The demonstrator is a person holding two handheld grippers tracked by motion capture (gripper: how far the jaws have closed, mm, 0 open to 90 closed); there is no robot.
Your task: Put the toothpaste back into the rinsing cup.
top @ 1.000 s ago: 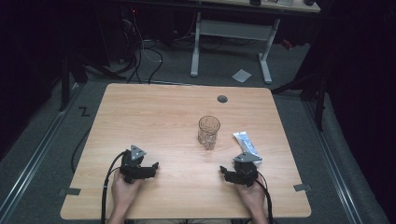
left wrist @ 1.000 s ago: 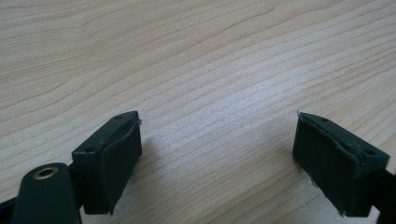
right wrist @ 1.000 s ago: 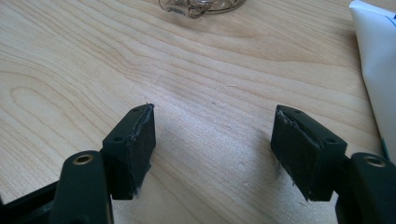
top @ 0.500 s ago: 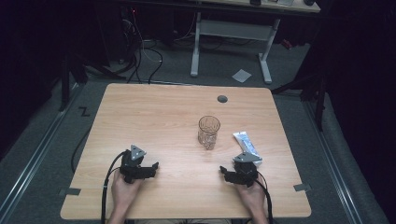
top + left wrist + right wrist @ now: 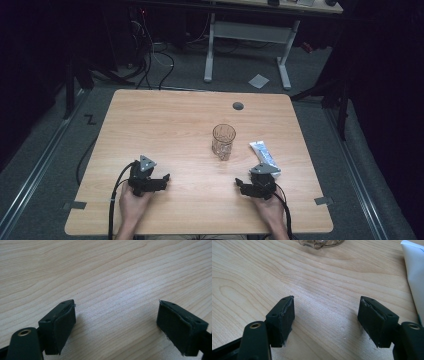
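Resting on the bench (image 5: 165, 125) near its front edge, both tongs sit low with a hand behind each. Left tongs (image 5: 162, 179) lie toward the front-left corner, tips aimed at the bench middle; in the left gripper view the left tongs (image 5: 116, 322) have jaws wide apart, bare wood between them, nothing held. Right tongs (image 5: 241, 186) lie toward the front-right corner, tips aimed inward too; in the right gripper view the right tongs (image 5: 325, 320) also stand wide apart, gripping nothing, only wood grain in the gap.

Glass tumbler (image 5: 223, 142) stands upright, right of the bench centre, closer to the right tongs than to the left, well apart from both. Its base (image 5: 322, 243) shows at the top edge of the right gripper view (rest cut off). White tube (image 5: 264, 155) lies flat near the right edge, just beyond the right tongs' body, long axis slanting from the back toward the front-right corner; near the tumbler, not touching it. In the right gripper view the white tube (image 5: 414, 275) runs along the frame's right side, beside the right-hand jaw; touching or not, cannot tell.

Small dark round grommet (image 5: 238, 106) sits near the back edge, right of centre. Cables trail from both tongs off the front edge. Floor beyond the bench has a white paper scrap (image 5: 258, 80) by a desk leg.
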